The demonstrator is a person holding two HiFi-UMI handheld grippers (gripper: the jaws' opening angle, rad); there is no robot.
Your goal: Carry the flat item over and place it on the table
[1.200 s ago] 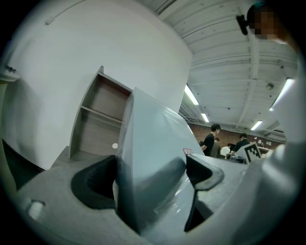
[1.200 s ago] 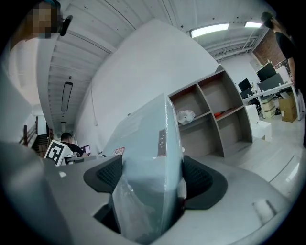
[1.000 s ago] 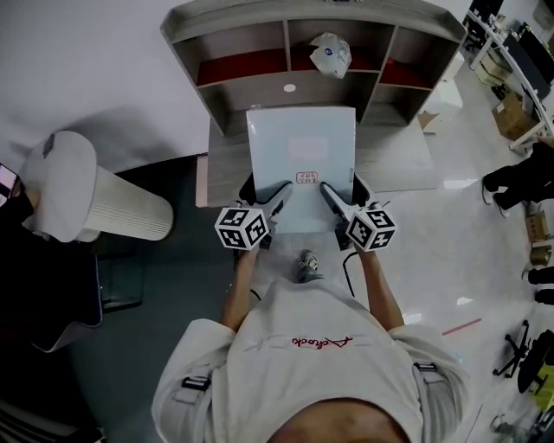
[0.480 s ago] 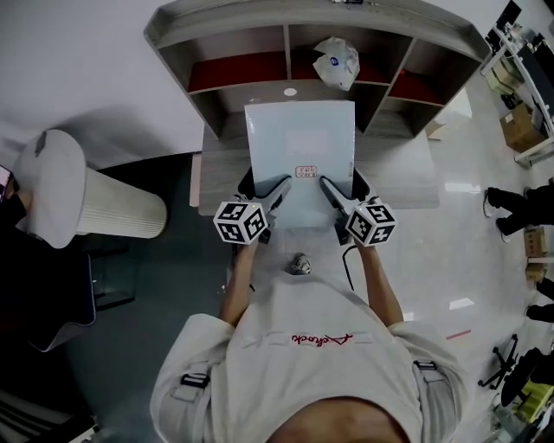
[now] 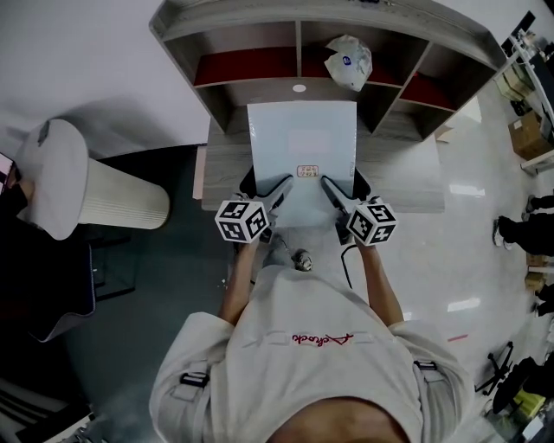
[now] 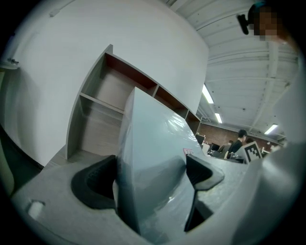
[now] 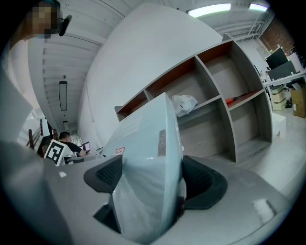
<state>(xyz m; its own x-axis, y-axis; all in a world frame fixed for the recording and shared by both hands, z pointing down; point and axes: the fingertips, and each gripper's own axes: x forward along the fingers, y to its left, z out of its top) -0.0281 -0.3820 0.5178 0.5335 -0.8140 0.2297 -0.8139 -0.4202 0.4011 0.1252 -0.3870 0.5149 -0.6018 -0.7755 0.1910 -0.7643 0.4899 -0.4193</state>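
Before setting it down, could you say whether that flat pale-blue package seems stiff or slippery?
Probably stiff: the package juts flat, held only at its near edge. Possibly slippery: its glossy wrap crinkles by the right hand-held gripper.

A grey shelf unit [image 5: 251, 12] holds a crumpled white bag [image 5: 349, 62] in its middle compartment. A white ribbed cylinder [image 5: 117, 205] sits at the left.
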